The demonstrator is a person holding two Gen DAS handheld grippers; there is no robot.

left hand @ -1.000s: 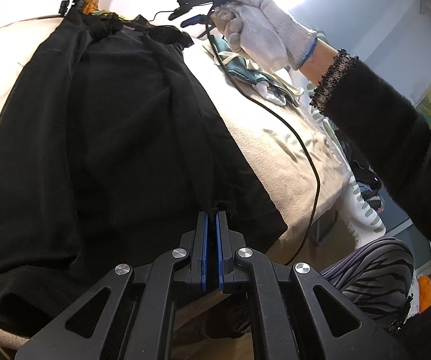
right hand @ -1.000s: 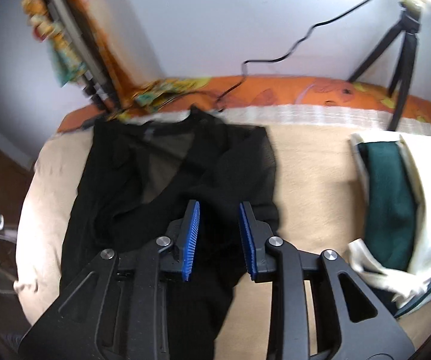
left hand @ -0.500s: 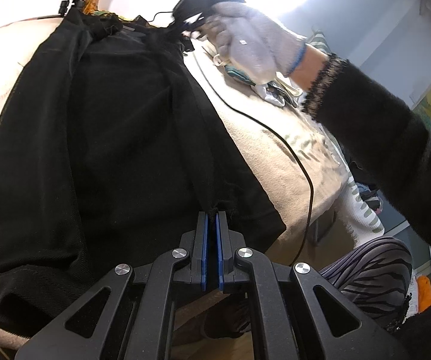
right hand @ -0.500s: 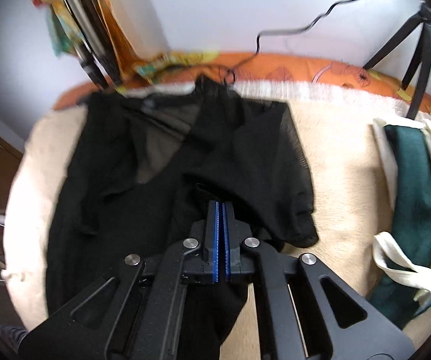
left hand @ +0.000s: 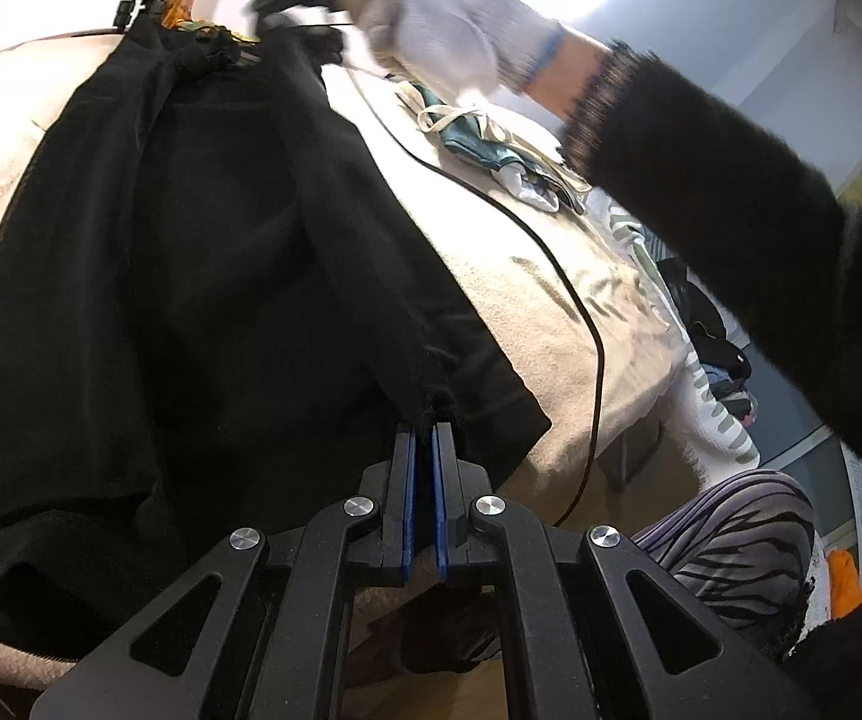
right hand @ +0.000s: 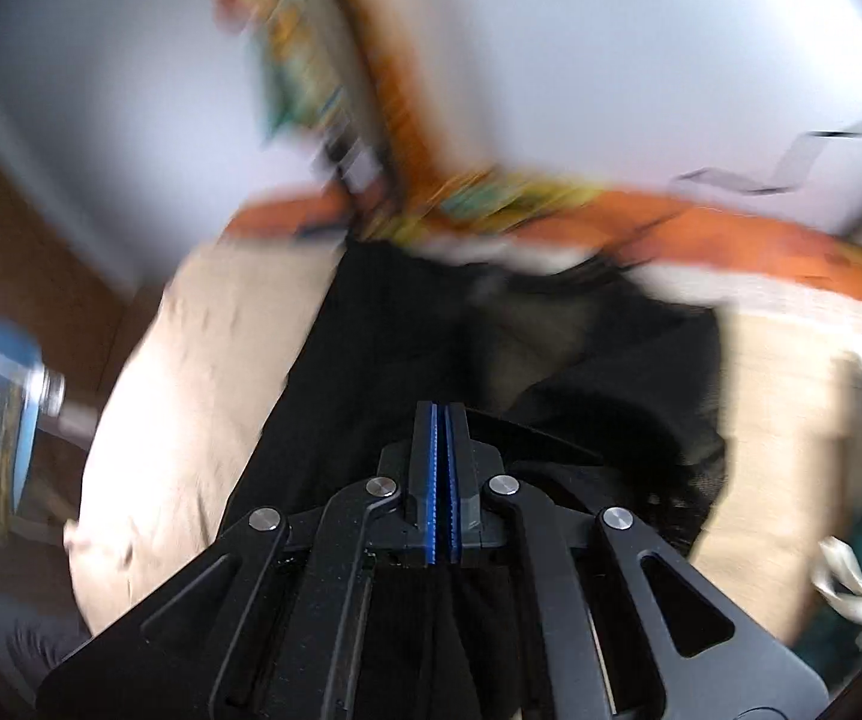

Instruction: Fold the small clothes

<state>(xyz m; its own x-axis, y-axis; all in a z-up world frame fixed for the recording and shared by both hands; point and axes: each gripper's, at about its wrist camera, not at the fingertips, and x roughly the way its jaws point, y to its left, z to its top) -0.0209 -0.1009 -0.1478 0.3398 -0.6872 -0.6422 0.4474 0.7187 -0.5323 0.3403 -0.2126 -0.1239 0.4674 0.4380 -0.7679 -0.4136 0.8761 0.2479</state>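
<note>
Black garment (left hand: pixel 203 276) lies spread flat on a beige cloth-covered surface (left hand: pixel 556 300), running from the near edge to the far end by the wall. Left gripper (left hand: pixel 425 438) is clamped tight on the garment's near right hem, a pinch of black fabric between the blue pads (left hand: pixel 408 480). Right gripper (right hand: pixel 444 420) has its jaws closed together with black fabric running down between them; this view is heavily motion-blurred, so exactly which part of the garment it has is unclear, though it looks like the far right portion. In the left wrist view a white-gloved hand (left hand: pixel 431 18) with a black fuzzy sleeve (left hand: pixel 730 192) holds the right tool at the far end, over the garment's top edge. A black cable (left hand: pixel 556 264) trails across the beige surface right of the garment. A green and cream bundle of cloth (left hand: pixel 478 138) sits further right. Striped trousers (left hand: pixel 730 546) show near right, beyond the surface edge. An orange patterned strip (right hand: pixel 700 228) lines the far edge below the wall.
</note>
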